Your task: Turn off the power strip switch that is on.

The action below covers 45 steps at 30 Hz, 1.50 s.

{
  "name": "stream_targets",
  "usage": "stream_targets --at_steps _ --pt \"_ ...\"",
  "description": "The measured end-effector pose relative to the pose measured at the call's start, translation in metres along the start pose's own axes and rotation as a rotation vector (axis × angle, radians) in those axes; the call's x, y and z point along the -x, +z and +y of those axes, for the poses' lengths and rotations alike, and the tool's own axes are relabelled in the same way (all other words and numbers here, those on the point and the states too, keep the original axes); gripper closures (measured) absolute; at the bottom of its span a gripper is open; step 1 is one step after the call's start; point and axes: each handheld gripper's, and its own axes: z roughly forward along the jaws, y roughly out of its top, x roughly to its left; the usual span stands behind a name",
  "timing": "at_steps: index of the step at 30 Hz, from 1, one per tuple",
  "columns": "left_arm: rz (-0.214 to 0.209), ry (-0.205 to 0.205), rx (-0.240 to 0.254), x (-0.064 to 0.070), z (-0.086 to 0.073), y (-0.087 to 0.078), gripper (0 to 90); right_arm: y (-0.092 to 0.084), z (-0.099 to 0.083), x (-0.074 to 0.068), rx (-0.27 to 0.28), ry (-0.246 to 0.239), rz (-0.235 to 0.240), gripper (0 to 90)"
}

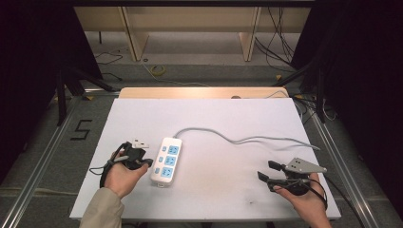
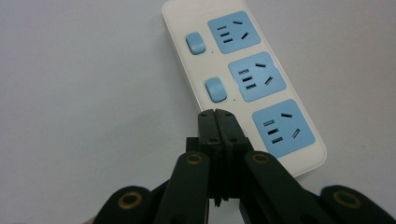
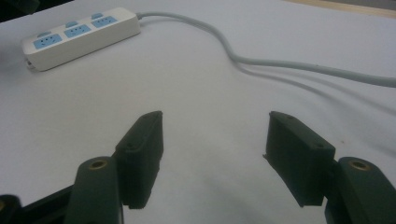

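- Jaws of the left hand-held gripper (image 2: 218, 113) are pressed flat together, clenched on nothing, their tips just beside the long edge of the power strip (image 2: 243, 79), near its lowest blue socket.
- Right hand-held gripper (image 3: 215, 140) is released, its jaws spread wide over bare tabletop (image 3: 196, 84), well apart from the power strip.
- Writing: a dark "5" (image 1: 81, 129) is marked on the floor left of the tabletop; no brand or label can be read on the power strip.
- Hidden or unclear: the left jaws cover the strip's edge beside the lowest socket, where a third switch would sit; two blue switches show above it.
- A small white object (image 1: 139, 143) just beyond the left hand (image 1: 121, 173) is too small to identify.
- The strip lies lengthwise left of the tabletop's middle; its grey cord (image 1: 247, 139) curves away to the right edge.
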Motion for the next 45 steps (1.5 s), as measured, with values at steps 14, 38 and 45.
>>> stream_targets --at_steps 14,38,45 --pt "-0.012 -0.013 -0.050 0.002 0.005 0.002 89.7 0.000 0.000 0.000 -0.001 -0.001 0.000 37.6" --pt "-0.033 0.001 -0.152 0.009 0.015 0.008 89.7 0.000 0.000 0.000 0.000 -0.002 0.002 37.7" --pt "-0.050 -0.007 -0.180 0.010 0.017 0.010 89.7 0.000 0.000 0.000 -0.001 -0.002 0.001 37.7"
